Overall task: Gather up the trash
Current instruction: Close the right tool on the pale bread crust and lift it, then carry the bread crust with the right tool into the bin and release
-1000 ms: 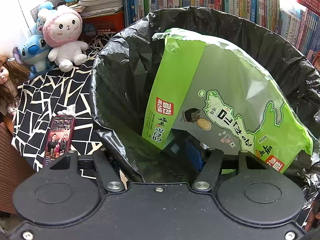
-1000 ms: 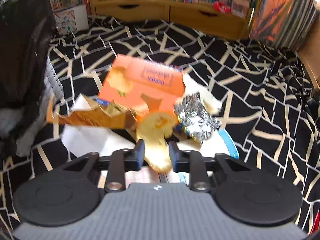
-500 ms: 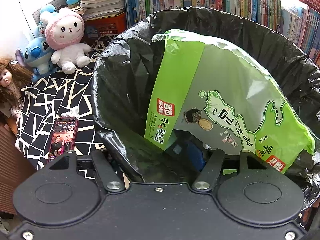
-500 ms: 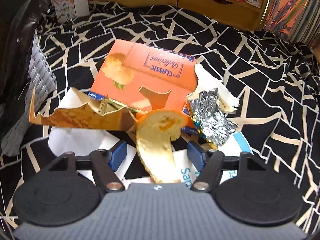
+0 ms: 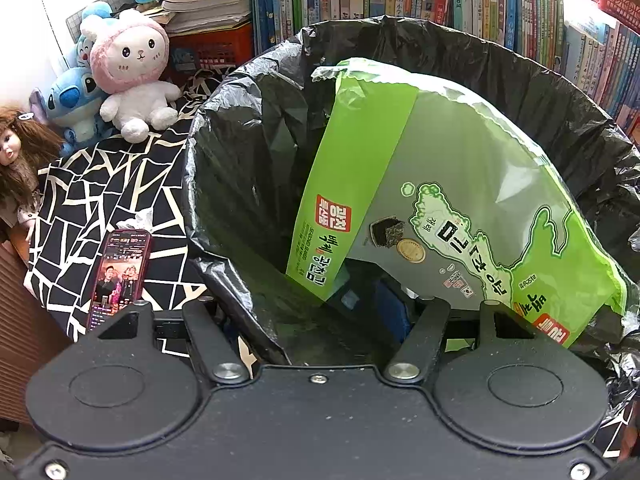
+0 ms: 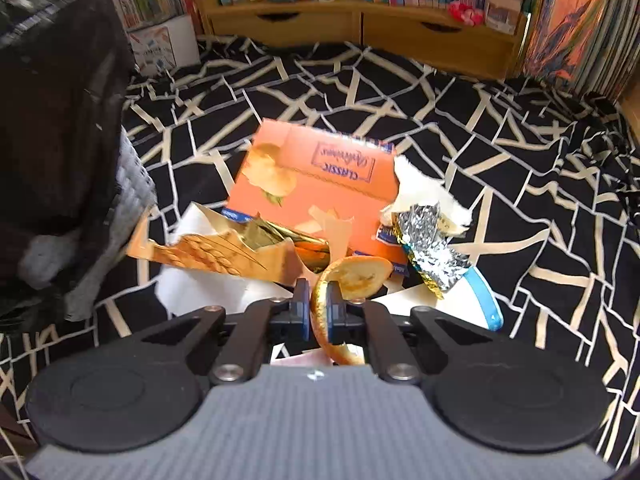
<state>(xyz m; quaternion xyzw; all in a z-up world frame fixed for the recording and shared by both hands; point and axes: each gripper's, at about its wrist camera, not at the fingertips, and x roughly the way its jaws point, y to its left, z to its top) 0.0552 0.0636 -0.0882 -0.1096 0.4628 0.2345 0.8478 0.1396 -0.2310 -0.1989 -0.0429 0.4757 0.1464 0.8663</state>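
The right gripper (image 6: pixel 318 308) is clenched on a piece of orange peel (image 6: pixel 352 278). Its jaws have just snapped together, and the peel sits pinched between the two blue pads (image 6: pixel 301 312). The top of the peel curls up and over to the right of the jaws. The bottom end pokes out behind them.

Just past the jaws lies a small heap of trash on a black and cream blanket (image 6: pixel 500 152). An orange box (image 6: pixel 320 184) lies flat, straight ahead of the jaws. A torn gold wrapper (image 6: pixel 224 254) lies ahead and to the left. A crumpled silver foil (image 6: pixel 430 250) lies ahead and to the right, with a bit of torn white paper (image 6: pixel 420 196) behind it. White paper (image 6: pixel 200 292) lies under the heap. Far to the left stands the dark side of the bin.

The left gripper (image 5: pixel 316 316) has its jaws half apart, around the near rim of the bin bag (image 5: pixel 248 184). The left finger is outside the bag and the right finger is inside it. It is hard to tell if the pads press on the bag. A big green snack bag (image 5: pixel 460 184) stands inside the bin, ahead and to the right of the jaws. A phone (image 5: pixel 120 272) lies on the blanket to the left of the jaws. Soft toys (image 5: pixel 132 72) sit farther off on that side.
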